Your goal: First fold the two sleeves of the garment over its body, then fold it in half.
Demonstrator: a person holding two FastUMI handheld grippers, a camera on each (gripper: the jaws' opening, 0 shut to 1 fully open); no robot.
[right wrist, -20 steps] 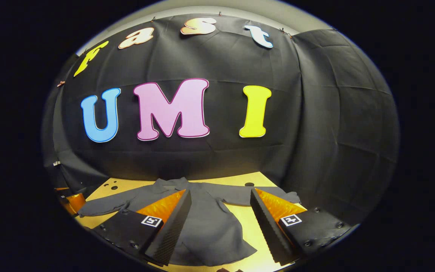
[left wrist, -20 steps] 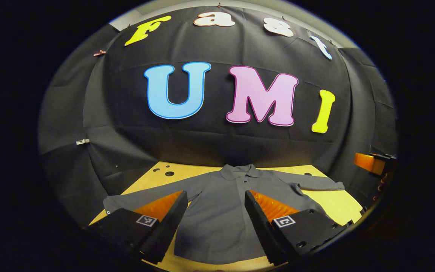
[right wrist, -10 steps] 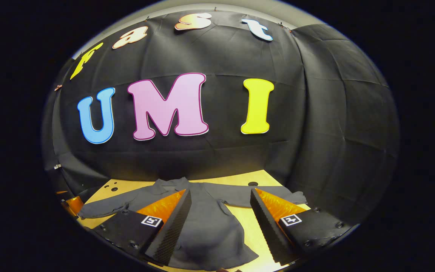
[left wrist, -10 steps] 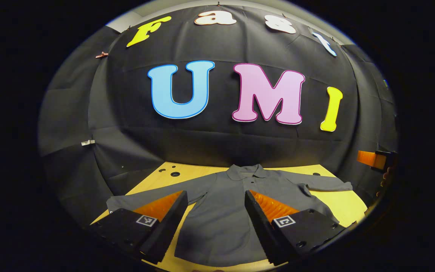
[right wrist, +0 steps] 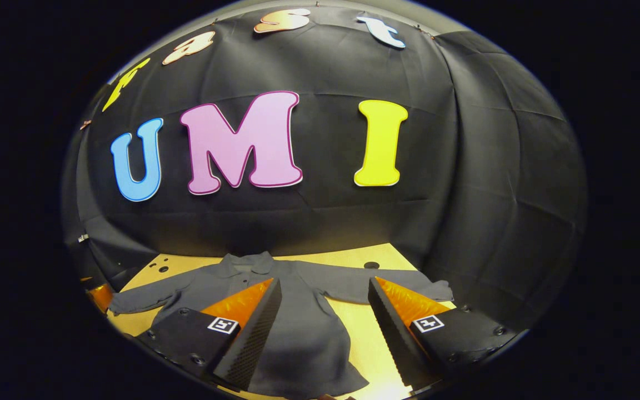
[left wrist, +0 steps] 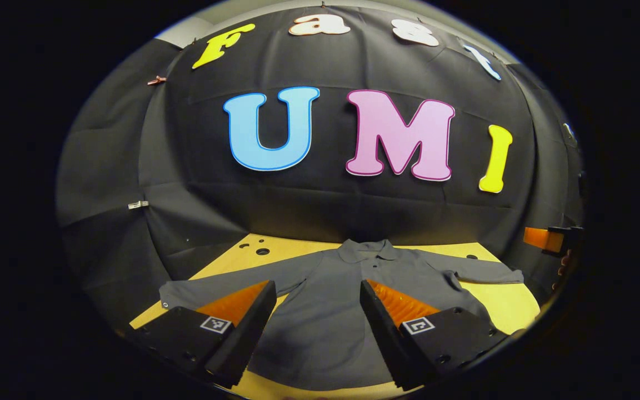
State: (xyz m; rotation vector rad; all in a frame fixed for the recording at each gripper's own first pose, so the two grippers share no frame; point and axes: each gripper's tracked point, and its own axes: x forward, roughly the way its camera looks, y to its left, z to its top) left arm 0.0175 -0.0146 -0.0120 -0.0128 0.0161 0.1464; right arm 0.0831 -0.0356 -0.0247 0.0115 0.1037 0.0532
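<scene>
A dark grey long-sleeved shirt [left wrist: 325, 311] lies flat on the yellow wooden table [left wrist: 498, 300], collar toward the back wall, both sleeves spread out sideways. My left gripper [left wrist: 318, 289] hovers open above the shirt's body, nothing between its fingers. In the right gripper view the same shirt [right wrist: 298, 328] lies on the table [right wrist: 361, 328]; my right gripper [right wrist: 325, 286] hangs open above the shirt's right half, near the right sleeve [right wrist: 403, 289]. The left sleeve [left wrist: 214, 286] reaches toward the table's left edge. The right gripper [left wrist: 548, 239] also appears at the far right of the left gripper view.
Black cloth walls close the booth behind and at both sides of the table. Several round holes [left wrist: 262, 251] mark the tabletop near the back left corner, another hole [right wrist: 371, 265] sits near the back right. Bare table shows right of the shirt's body.
Both cameras have tilted down slightly and drifted forward, so the shirt shows a little more fully. Both grippers stay open. The shirt has not moved.
</scene>
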